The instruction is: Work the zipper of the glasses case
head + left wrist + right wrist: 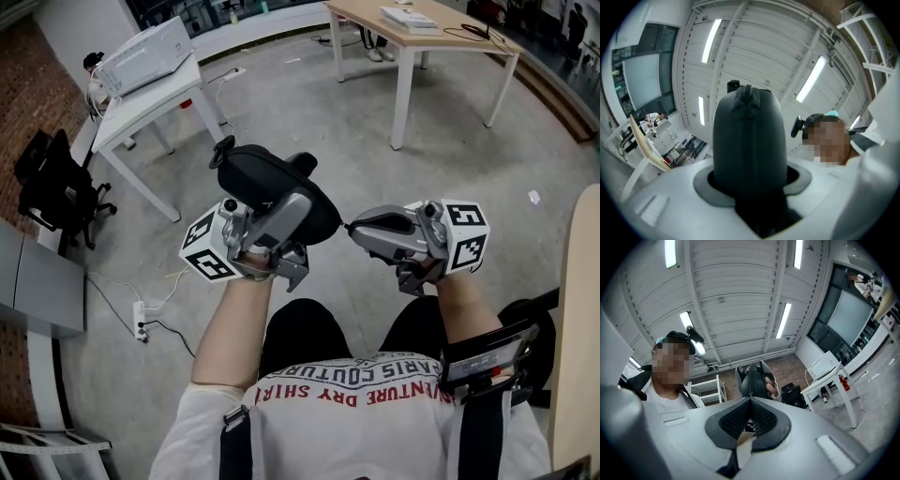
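Note:
A black zipped glasses case [267, 183] hangs in the air in front of my chest, with my left gripper [291, 204] shut on it from below. In the left gripper view the case [747, 140] stands upright between the jaws and fills the middle, its seam on top. My right gripper [351, 228] is shut and points left at the case's right end. A thin dark tab, the zipper pull [344, 225], runs from the case into its tips. In the right gripper view the pads [761, 418] meet, and the case [757, 376] sits just past them with the zipper line facing me.
I sit above a bare concrete floor. A white table [141, 117] carrying a white box stands at the back left, a wooden table [422, 42] at the back right. A black chair [56, 187] and a power strip [141, 321] are on the left, a pale board edge [579, 319] on the right.

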`<state>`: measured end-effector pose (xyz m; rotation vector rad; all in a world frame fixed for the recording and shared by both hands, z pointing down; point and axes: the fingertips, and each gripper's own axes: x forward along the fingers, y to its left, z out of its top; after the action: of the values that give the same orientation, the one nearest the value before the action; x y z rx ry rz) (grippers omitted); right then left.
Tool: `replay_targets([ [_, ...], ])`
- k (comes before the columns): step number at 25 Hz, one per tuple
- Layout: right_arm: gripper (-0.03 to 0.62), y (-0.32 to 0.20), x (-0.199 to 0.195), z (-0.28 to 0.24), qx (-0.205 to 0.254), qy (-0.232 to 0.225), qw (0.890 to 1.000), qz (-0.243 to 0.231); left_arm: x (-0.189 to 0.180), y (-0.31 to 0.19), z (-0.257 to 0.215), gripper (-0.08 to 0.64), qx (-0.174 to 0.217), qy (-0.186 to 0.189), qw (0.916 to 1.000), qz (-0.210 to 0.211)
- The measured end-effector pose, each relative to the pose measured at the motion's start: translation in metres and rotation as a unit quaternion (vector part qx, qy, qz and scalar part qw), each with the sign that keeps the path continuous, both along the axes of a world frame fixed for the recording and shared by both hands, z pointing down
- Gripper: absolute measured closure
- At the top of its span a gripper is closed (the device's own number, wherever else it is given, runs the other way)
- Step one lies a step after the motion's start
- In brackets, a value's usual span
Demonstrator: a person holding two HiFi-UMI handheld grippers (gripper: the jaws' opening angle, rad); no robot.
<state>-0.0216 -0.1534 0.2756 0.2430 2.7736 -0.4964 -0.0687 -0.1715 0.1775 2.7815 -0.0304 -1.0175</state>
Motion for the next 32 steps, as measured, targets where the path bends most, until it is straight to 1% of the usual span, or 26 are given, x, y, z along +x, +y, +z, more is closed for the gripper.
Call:
replay_targets([
  [3,0.597,-0.001,0.0,0.0,-0.008,-0.01,1.0,-0.003,-0.004,-0.006,-0.003,0.321,-0.02,0.026,0.9994,-0.005],
  [8,0.597,-0.004,-0.005,0.011,-0.033,-0.01,0.999,-0.004,-0.009,-0.019,0.003,0.321,-0.055,0.055,0.9969,-0.009],
  [10,0.597,-0.006,-0.007,0.016,-0.045,-0.009,0.999,-0.004,-0.012,-0.025,0.008,0.321,-0.072,0.067,0.9951,-0.009],
  [14,0.597,-0.007,-0.01,0.023,-0.053,-0.005,0.999,-0.005,-0.013,-0.032,0.011,0.321,-0.108,0.097,0.9893,0.008],
  [18,0.595,-0.007,-0.014,0.028,-0.055,0.001,0.998,-0.005,-0.011,-0.034,0.011,0.321,-0.115,0.101,0.9882,0.009],
  [21,0.595,-0.007,-0.019,0.032,-0.05,0.015,0.999,-0.003,-0.01,-0.037,0.01,0.321,-0.122,0.105,0.9869,0.009],
  [26,0.595,-0.008,-0.026,0.037,-0.047,0.033,0.998,0.001,-0.011,-0.044,0.015,0.319,-0.142,0.118,0.9828,0.002],
  [29,0.595,-0.006,-0.032,0.042,-0.042,0.05,0.998,-0.001,-0.006,-0.045,0.018,0.319,-0.148,0.116,0.9822,0.005],
  [32,0.595,-0.006,-0.033,0.043,-0.039,0.054,0.998,0.001,-0.005,-0.045,0.019,0.319,-0.148,0.115,0.9823,0.004],
])
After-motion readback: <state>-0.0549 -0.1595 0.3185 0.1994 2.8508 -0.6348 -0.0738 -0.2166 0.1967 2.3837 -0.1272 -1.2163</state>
